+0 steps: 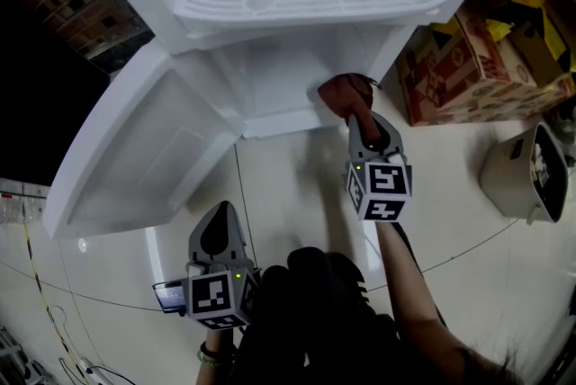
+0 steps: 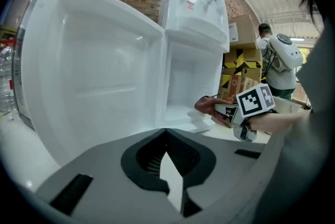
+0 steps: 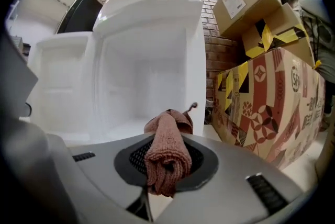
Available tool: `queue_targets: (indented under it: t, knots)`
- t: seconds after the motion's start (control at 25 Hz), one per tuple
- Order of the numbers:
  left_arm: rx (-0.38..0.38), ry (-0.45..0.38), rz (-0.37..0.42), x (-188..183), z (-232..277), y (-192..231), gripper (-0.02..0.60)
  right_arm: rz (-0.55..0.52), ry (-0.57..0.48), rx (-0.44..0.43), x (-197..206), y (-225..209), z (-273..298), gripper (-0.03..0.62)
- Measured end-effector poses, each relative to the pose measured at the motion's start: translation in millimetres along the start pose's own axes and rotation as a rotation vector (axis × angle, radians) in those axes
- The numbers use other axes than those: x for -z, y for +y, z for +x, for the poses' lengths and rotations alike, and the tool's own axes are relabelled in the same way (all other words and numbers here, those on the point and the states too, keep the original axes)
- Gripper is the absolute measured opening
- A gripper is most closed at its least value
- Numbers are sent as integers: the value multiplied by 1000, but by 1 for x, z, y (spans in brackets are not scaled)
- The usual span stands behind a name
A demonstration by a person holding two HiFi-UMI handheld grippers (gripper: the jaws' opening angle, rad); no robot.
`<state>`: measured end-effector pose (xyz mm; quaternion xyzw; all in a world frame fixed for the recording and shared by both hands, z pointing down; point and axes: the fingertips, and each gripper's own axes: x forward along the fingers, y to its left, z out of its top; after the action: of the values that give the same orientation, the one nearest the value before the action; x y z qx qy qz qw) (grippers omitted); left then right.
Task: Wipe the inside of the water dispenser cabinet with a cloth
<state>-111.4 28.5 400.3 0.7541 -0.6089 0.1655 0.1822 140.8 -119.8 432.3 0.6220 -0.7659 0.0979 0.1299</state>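
Brown cloth [image 3: 166,157] pinched by right gripper [image 1: 359,116] at cabinet [image 1: 270,82] sill; left gripper [image 2: 166,136] fingers [image 2: 198,157] together.

White plastic water dispenser cabinet [image 1: 270,77] is standing at top centre, its white door [image 1: 135,158] hanging open to the left. The right gripper [image 1: 360,111], jaws closed on a brown terry cloth [image 1: 346,94], is holding it at the cabinet's lower right front edge. The left gripper [image 1: 220,212], jaws together, is hovering nearer the person, below the door. Printed cardboard boxes [image 1: 468,73] are sitting right of the cabinet, with a beige plastic bin [image 1: 526,172] nearer the person.
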Motion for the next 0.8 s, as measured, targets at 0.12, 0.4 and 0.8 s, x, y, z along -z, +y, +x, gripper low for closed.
queue_targets:
  t: [0.12, 0.4, 0.8]
  knots:
    - [3, -22, 26, -8, 5, -7, -11, 63, -22, -65, -12, 21, -23, 75]
    - [46, -45, 116, -17, 20, -32, -11, 124, -11, -151, 0, 54, -70, 75]
    - [87, -71, 134, -29, 41, -53, -11, 130, 20, -211, 10, 80, -99, 74]
